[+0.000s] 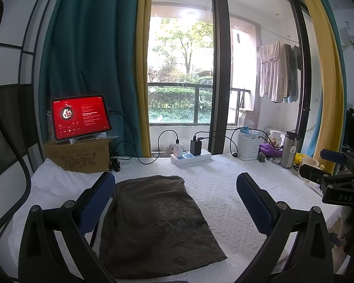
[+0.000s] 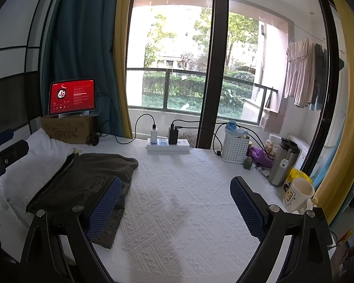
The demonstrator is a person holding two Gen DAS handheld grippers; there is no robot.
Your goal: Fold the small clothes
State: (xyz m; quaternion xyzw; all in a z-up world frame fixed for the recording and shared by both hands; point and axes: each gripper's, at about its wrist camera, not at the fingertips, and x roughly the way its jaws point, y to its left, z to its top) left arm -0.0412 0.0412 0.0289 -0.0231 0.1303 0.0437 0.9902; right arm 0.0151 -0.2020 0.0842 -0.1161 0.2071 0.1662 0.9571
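Note:
A dark brown garment (image 1: 158, 219) lies folded flat on the white textured cloth (image 1: 224, 202). My left gripper (image 1: 177, 202) is open and empty, held above the garment, with its left pad (image 1: 96, 205) over the garment's left edge. In the right wrist view the garment (image 2: 87, 186) lies at the left, and my right gripper (image 2: 175, 210) is open and empty above the white cloth (image 2: 181, 212). Its left pad (image 2: 103, 210) hangs over the garment's right edge. The right gripper's body also shows at the right edge of the left wrist view (image 1: 337, 184).
At the back stand a tablet (image 1: 80, 116) on a cardboard box (image 1: 77, 155), a power strip (image 1: 191, 158) with chargers and cables, a white basket (image 1: 247, 146), a steel flask (image 1: 289, 151) and a mug (image 2: 297, 194). A white pillow (image 1: 56, 184) lies left.

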